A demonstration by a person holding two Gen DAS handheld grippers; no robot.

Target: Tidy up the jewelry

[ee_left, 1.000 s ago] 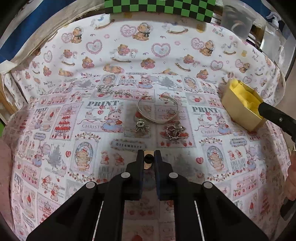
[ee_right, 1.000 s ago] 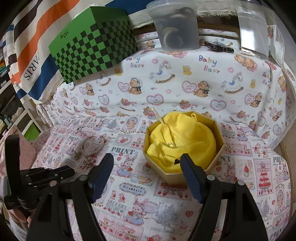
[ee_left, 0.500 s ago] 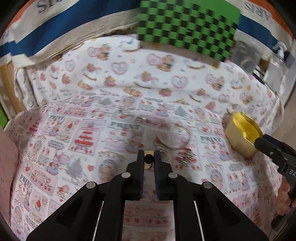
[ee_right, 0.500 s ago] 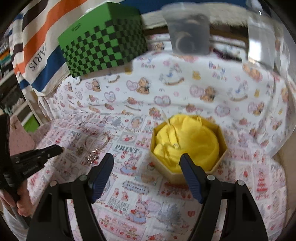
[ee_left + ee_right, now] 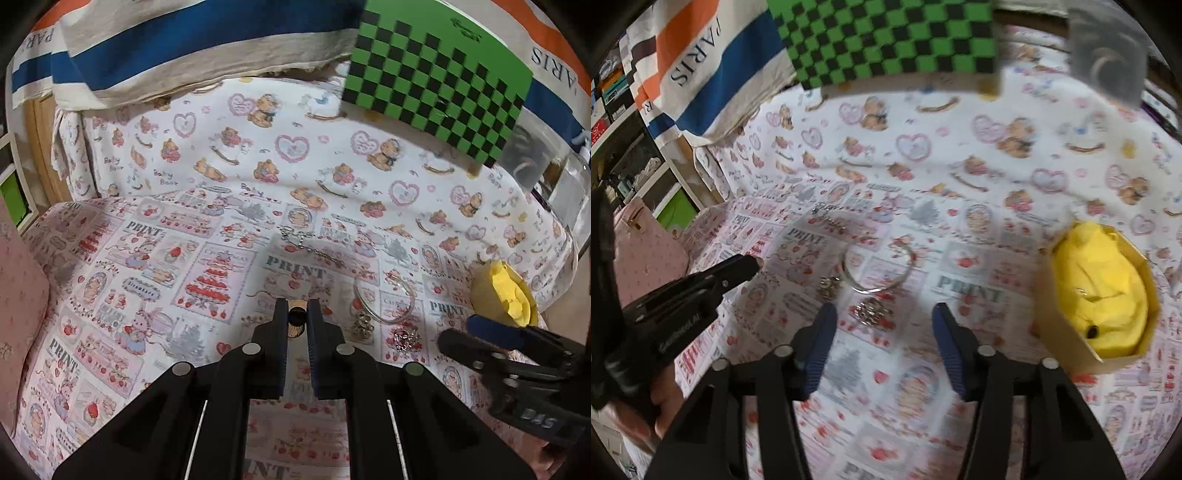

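Two printed cloths cover the bench: a strawberry-and-rabbit "PRINT" cloth (image 5: pixel 207 280) lies flat under the work, and a teddy-bear "Baby Bear" cloth (image 5: pixel 295 147) rises behind it. Striped "PARIS" fabric (image 5: pixel 698 62) hangs at the back, with a green-and-black checkered box (image 5: pixel 439 81) in front of it and a clear plastic tub (image 5: pixel 1108 48), blurred, to that box's right. Far right on the cloth sits a yellow hexagonal box (image 5: pixel 1067 314) stuffed with crumpled yellow tissue (image 5: pixel 1104 288); something small and glinting lies on the tissue, too small to name. Left hand-held gripper (image 5: pixel 296 321), black, is pressed nearly together, pinching a small round gold-toned piece with a dark centre (image 5: pixel 296 318), held above the cloth, left of the loose jewelry. Right hand-held gripper (image 5: pixel 882 325), blue-padded, is spread wide, holding nothing, its fingers either side of a silver filigree charm (image 5: pixel 871 312) on the cloth. Just beyond lies an open silver bangle (image 5: pixel 877 269), flat on the cloth. A small silver cluster piece (image 5: pixel 829 286) sits just left of the bangle's near edge. Farther back a thin silver chain (image 5: pixel 306 243) trails across the cloth, apart from the rest. Pink quilted material (image 5: pixel 646 243) shows at the far left edge.
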